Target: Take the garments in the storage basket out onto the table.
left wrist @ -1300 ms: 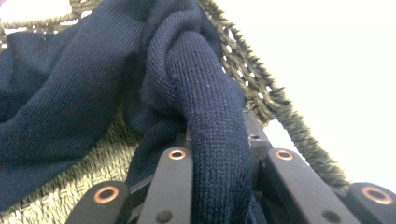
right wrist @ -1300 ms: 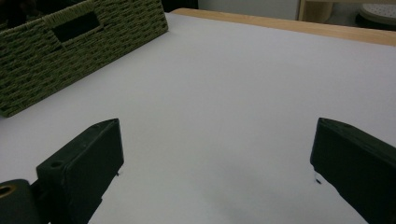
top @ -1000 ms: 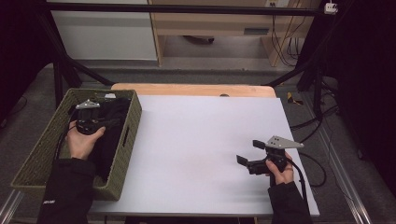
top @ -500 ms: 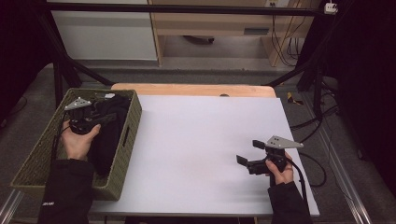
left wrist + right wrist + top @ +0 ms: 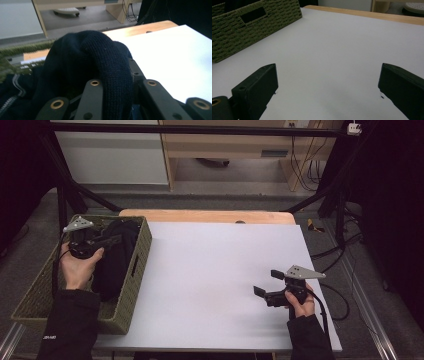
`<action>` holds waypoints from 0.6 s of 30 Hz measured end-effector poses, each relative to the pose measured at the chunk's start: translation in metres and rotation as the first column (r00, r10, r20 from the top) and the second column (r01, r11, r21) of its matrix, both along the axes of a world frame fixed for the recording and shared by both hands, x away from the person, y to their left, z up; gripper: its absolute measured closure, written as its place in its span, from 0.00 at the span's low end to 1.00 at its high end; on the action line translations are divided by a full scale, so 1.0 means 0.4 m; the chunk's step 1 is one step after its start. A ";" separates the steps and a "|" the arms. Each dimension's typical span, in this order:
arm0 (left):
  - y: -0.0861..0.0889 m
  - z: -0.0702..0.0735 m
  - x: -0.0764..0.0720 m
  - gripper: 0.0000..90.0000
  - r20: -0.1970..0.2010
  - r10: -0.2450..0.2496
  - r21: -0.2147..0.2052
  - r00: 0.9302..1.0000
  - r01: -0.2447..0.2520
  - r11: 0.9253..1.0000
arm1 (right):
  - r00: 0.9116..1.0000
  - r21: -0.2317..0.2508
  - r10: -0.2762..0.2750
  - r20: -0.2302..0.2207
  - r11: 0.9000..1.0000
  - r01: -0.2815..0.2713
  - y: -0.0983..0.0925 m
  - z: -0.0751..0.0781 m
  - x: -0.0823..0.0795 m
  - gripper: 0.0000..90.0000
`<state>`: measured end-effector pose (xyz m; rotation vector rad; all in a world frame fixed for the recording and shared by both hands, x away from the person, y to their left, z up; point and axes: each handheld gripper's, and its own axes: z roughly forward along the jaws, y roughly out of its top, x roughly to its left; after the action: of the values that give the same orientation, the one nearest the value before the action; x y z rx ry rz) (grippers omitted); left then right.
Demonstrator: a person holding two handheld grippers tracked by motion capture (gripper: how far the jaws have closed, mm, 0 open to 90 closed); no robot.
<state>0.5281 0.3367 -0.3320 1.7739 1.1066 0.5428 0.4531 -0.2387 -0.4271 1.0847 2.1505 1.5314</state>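
A dark navy knitted garment [image 5: 116,262] lies in an olive woven basket [image 5: 136,270] at the table's left edge. My left gripper [image 5: 115,240] hangs over the basket, shut on a fold of the garment [image 5: 100,57], which bulges up between the black jaws of the left gripper [image 5: 120,96]. More dark cloth with a zip lies beneath it at the lower left of the left gripper view. My right gripper [image 5: 265,282] rests low at the table's front right, open, its jaws wide apart over bare white table [image 5: 337,45]. Nothing is between the fingers of the right gripper [image 5: 329,82].
The white table top [image 5: 215,265] lies between the basket and my right hand. A wooden strip [image 5: 210,216] runs along the far edge. The basket's side wall [image 5: 249,25] with a handle slot faces the right gripper. Black frame posts and cables stand beyond the table.
My left gripper has risen and drifted a little left over the basket, pulling the fold of dark garment up with it. The right gripper has stayed where it was.
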 end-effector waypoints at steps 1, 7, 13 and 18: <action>0.001 0.009 -0.003 0.87 0.007 0.000 -0.001 1.000 0.000 1.000 | 1.000 -0.002 0.001 -0.002 1.000 -0.001 0.001 0.000 0.000 0.03; 0.012 0.056 -0.022 0.87 0.037 0.009 -0.014 0.999 -0.008 1.000 | 1.000 0.000 0.000 0.000 1.000 0.000 0.000 0.000 0.000 0.03; 0.023 0.100 -0.043 0.87 0.074 0.015 -0.006 0.997 -0.014 1.000 | 1.000 0.000 0.000 0.001 1.000 0.000 -0.001 0.001 0.000 0.03; 0.030 0.136 -0.059 0.87 0.103 0.017 0.000 0.995 -0.017 1.000 | 1.000 -0.001 0.001 0.000 1.000 -0.001 0.000 0.001 0.000 0.03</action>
<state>0.5043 0.3488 -0.2775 1.7193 1.0512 0.6382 0.4531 -0.2388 -0.4269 1.0838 2.1519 1.5305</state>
